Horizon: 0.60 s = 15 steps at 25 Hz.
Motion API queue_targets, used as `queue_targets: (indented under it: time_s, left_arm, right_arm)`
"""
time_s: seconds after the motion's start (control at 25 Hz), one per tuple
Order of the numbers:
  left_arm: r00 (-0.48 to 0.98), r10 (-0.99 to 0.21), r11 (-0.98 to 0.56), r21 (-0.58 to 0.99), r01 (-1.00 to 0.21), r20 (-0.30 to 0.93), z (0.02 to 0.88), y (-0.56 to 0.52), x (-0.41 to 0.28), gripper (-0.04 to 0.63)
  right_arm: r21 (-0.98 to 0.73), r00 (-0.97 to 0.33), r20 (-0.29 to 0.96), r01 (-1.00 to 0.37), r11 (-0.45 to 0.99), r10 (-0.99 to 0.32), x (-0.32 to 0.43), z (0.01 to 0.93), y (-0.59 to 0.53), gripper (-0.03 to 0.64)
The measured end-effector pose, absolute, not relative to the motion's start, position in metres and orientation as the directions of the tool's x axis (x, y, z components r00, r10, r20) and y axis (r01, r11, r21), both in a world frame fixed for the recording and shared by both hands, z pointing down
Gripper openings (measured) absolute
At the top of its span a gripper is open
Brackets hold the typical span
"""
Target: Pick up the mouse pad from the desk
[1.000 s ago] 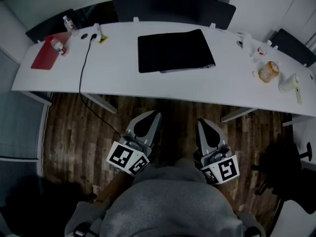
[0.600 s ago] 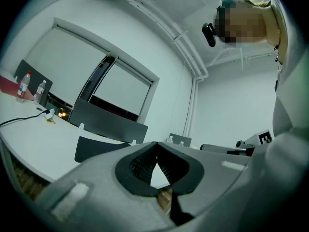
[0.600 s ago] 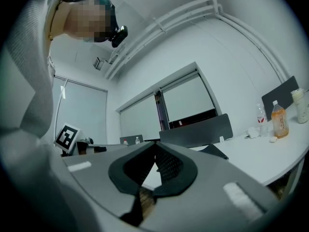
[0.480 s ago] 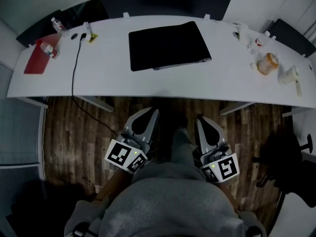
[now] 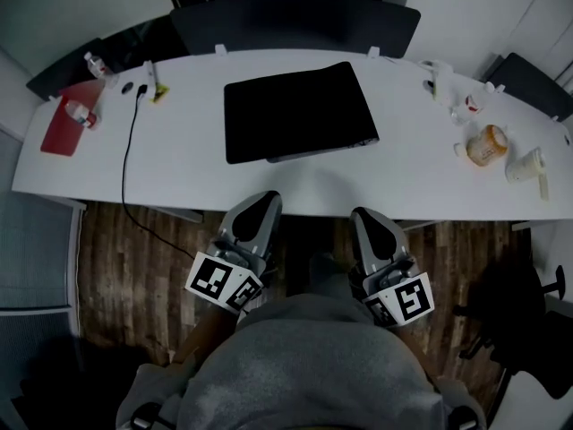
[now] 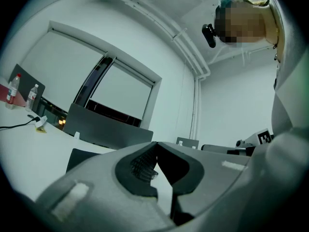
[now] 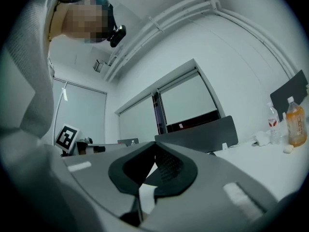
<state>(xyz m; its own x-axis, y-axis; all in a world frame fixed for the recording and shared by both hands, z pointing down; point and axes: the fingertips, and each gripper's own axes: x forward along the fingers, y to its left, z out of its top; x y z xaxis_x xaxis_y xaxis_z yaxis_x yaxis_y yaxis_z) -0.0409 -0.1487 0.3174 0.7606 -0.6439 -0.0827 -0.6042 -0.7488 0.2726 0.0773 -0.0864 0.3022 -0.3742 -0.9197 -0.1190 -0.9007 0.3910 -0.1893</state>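
1. Grey sweater [image 5: 304, 365]: the person's torso, nearest the camera, bottom centre of the head view.
2. Left gripper [image 5: 265, 198]: held low in front of the torso, over the wood floor [image 5: 134, 267], tips at the desk's near edge. Jaws clenched tip to tip, nothing between them; the left gripper view confirms this.
3. Right gripper [image 5: 363, 213]: beside the left one, apart from it, pointing the same way. Jaws pressed together and empty, as the right gripper view confirms.
4. Desk [image 5: 197, 173]: long, white, spanning the head view ahead of both grippers.
5. Mouse pad [image 5: 295, 110]: black, rectangular, flat on the desk at mid-length, slightly skewed. A thin grey edge shows under its near right side. It lies well ahead of both grippers, touched by neither.
6. Cable [image 5: 125, 164]: black, running from the desk's far left over the near edge to the floor.
7. Red sheet [image 5: 67, 119]: at the left end, with a small bottle [image 5: 79, 113] on it.
8. Jar [image 5: 488, 144]: orange, at the right end, among small white items.
9. Chair [image 5: 295, 21]: dark, behind the desk's far edge.
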Motion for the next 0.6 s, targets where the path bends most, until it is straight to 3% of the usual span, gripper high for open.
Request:
queue_targets:
  time_s: [0.6]
  left_arm:
    - [0.730, -0.677, -0.727, 0.245, -0.642, -0.094, 0.296, -0.255, 0.018, -0.002]
  right_arm:
    - [-0.196, -0.363, -0.143, -0.902, 0.386, -0.921, 0.159, 0.292, -0.201, 0.003]
